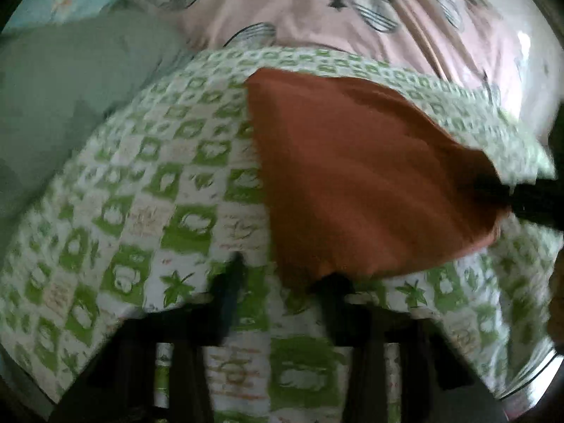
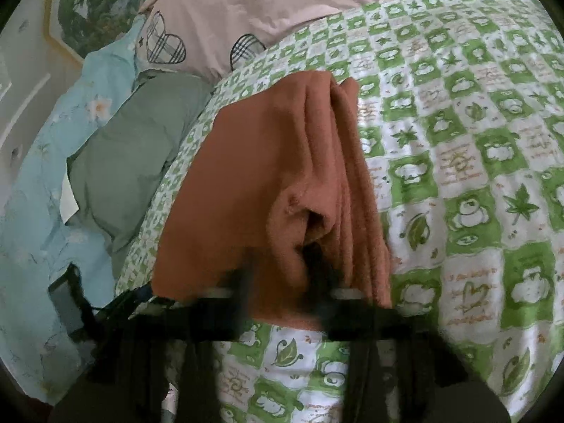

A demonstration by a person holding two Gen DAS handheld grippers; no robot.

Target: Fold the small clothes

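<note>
Nearest, the right gripper [image 2: 282,278] is clamped on the bunched near edge of the orange cloth [image 2: 268,176]; the left gripper [image 1: 282,275] pinches its other corner. The cloth lies on the green quilt [image 2: 458,176]. A thin bite could slip, letting the fold collapse unevenly. Pink bedding [image 2: 282,7] lies beyond.

— Where is there room on the green-checked quilt [image 2: 476,162]?

— Its right side lies bare and flat.

— And what blocks the way?

— The orange garment [image 2: 268,183] hangs bunched in the middle; a grey-green cloth [image 2: 141,148] heaps against the left edge, the pink heart-print pillow [image 2: 282,10] along the far edge.
</note>
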